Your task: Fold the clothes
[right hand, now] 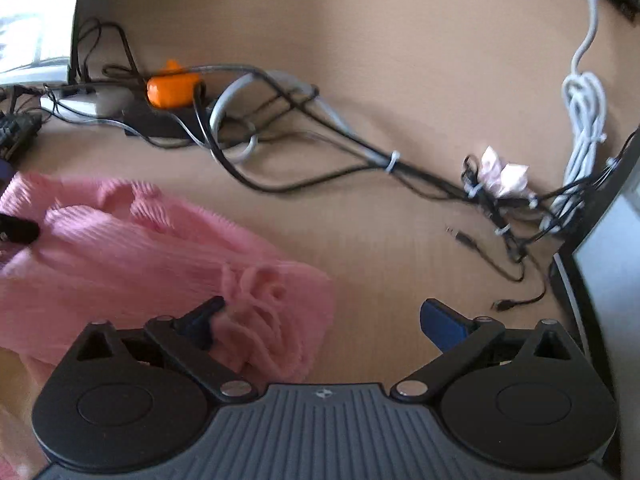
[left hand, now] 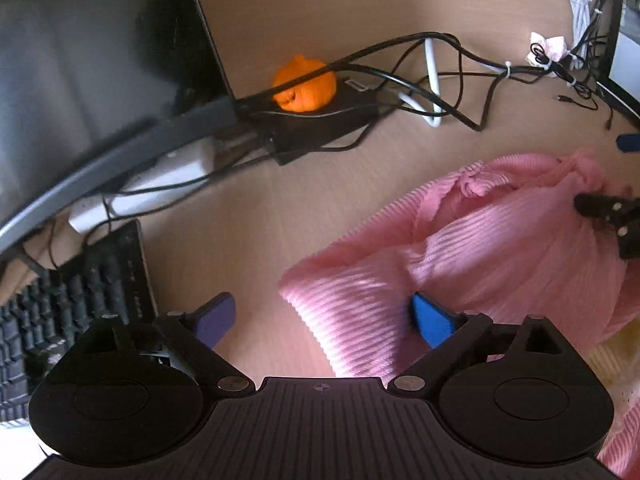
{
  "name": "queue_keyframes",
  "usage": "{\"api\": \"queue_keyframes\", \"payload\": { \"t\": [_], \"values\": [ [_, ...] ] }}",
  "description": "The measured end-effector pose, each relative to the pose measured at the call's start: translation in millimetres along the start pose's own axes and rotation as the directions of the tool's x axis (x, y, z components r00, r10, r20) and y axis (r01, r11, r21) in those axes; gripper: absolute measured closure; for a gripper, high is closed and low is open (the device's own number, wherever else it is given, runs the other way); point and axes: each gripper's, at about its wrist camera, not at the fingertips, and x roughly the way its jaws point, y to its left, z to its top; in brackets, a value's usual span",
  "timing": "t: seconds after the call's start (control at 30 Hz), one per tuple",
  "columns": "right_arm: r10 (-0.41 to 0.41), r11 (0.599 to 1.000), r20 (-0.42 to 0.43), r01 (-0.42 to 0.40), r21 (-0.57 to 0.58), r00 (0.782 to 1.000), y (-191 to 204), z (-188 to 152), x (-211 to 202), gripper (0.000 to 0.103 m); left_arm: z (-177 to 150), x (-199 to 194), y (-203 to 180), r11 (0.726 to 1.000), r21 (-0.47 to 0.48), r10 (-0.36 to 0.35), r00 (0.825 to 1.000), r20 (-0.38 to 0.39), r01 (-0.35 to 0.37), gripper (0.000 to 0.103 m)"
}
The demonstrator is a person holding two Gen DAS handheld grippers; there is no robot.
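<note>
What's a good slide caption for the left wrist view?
Open left gripper straddling the edge of a ribbed pink knit garment on a light wooden desk.

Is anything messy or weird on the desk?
Yes. The pink sweater is bunched up, not flat. Behind it, an orange lump sits on a black box under tangled cables.

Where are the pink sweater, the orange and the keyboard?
pink sweater [left hand: 500, 240]: left wrist view, ribbed middle of the heap.
orange [left hand: 304, 84]: left wrist view, bare peel below the black cable.
keyboard [left hand: 80, 300]: left wrist view, its dark keys.
</note>
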Motion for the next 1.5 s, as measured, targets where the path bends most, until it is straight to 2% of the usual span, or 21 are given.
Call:
{"api": "queue_keyframes", "payload": {
  "t": [0.07, 0.13, 0.23, 0.3, 0.4, 0.5, 0.57, 0.67, 0.77, 0.8, 0.83, 0.9, 1.03, 1.13, 1.2, 1.37, 1.43, 1.5],
  "values": [
    [0.021, 1.0, -0.004, -0.021, 0.006, 1.0, -4, 1, 0, 0.001, 1, 0, 5, 1.0, -0.016, -0.018, 1.0, -0.009, 0.018, 0.004],
    [0.052, 0.997, -0.006, -0.052, 0.051, 0.999, -12, 4, -6, 0.001, 1, -4, 13, 0.995, -0.079, -0.056, 0.998, -0.02, 0.055, 0.006],
    [0.06, 0.991, 0.036, -0.063, 0.114, 0.998, -23, 9, -18, 0.001, 2, -14, 21, 0.986, -0.133, -0.104, 0.995, 0.004, 0.103, 0.006],
    [0.037, 0.994, 0.032, -0.04, 0.098, 0.999, -20, 8, -17, 0.001, 1, -12, 20, 0.989, -0.122, -0.082, 0.997, 0.001, 0.081, 0.006],
    [0.027, 0.998, -0.027, -0.026, 0.066, 0.999, -10, 5, 5, 0.001, -1, 0, 17, 0.992, -0.11, -0.065, 0.998, -0.023, 0.062, 0.004],
    [0.039, 0.997, -0.031, -0.037, 0.075, 0.999, -13, 6, 7, 0.001, -3, 4, 14, 0.995, -0.087, -0.059, 0.998, -0.015, 0.058, 0.004],
    [0.065, 0.993, -0.028, -0.062, 0.1, 0.997, -24, 9, -3, 0.001, -3, -2, 20, 0.991, -0.116, -0.075, 0.997, -0.016, 0.073, 0.004],
    [0.12, 0.981, -0.004, -0.117, 0.156, 0.993, -46, 13, -24, 0.001, -7, -17, 41, 0.968, -0.218, -0.13, 0.991, -0.006, 0.126, 0.005],
    [0.186, 0.949, 0.007, -0.182, 0.256, 0.982, -63, 18, -36, 0.0, -10, -19, 61, 0.911, -0.359, -0.217, 0.976, -0.005, 0.201, 0.006],
    [0.213, 0.936, 0.002, -0.204, 0.288, 0.977, -66, 21, -35, 0.0, -9, -16, 64, 0.897, -0.39, -0.23, 0.973, -0.008, 0.209, 0.006],
    [0.231, 0.925, -0.006, -0.218, 0.31, 0.973, -66, 23, -31, 0.0, -7, -12, 63, 0.894, -0.401, -0.224, 0.975, -0.012, 0.201, 0.006],
    [0.237, 0.922, -0.033, -0.215, 0.322, 0.971, -59, 24, -17, 0.0, -1, -4, 55, 0.908, -0.39, -0.18, 0.983, -0.033, 0.153, 0.006],
    [0.244, 0.909, -0.069, -0.203, 0.364, 0.967, -42, 21, 8, 0.001, 5, 7, 37, 0.921, -0.371, -0.15, 0.987, -0.059, 0.118, 0.006],
    [0.249, 0.894, -0.071, -0.201, 0.4, 0.966, -37, 21, 19, 0.009, 7, 9, 26, 0.944, -0.32, -0.1, 0.993, -0.061, 0.076, 0.006],
    [0.252, 0.895, -0.076, -0.203, 0.398, 0.965, -34, 21, 25, 0.014, 8, 10, 23, 0.949, -0.307, -0.101, 0.993, -0.06, 0.078, 0.006],
    [0.256, 0.905, -0.071, -0.213, 0.368, 0.964, -29, 23, 28, 0.016, 8, 10, 24, 0.947, -0.308, -0.109, 0.992, -0.06, 0.086, 0.006],
    [0.253, 0.909, -0.07, -0.212, 0.359, 0.965, -28, 23, 28, 0.017, 7, 10, 26, 0.939, -0.324, -0.136, 0.99, -0.047, 0.114, 0.006],
    [0.252, 0.913, -0.071, -0.213, 0.349, 0.965, -27, 23, 28, 0.018, 5, 7, 35, 0.901, -0.38, -0.221, 0.975, 0.011, 0.208, 0.006]
  ]
}}
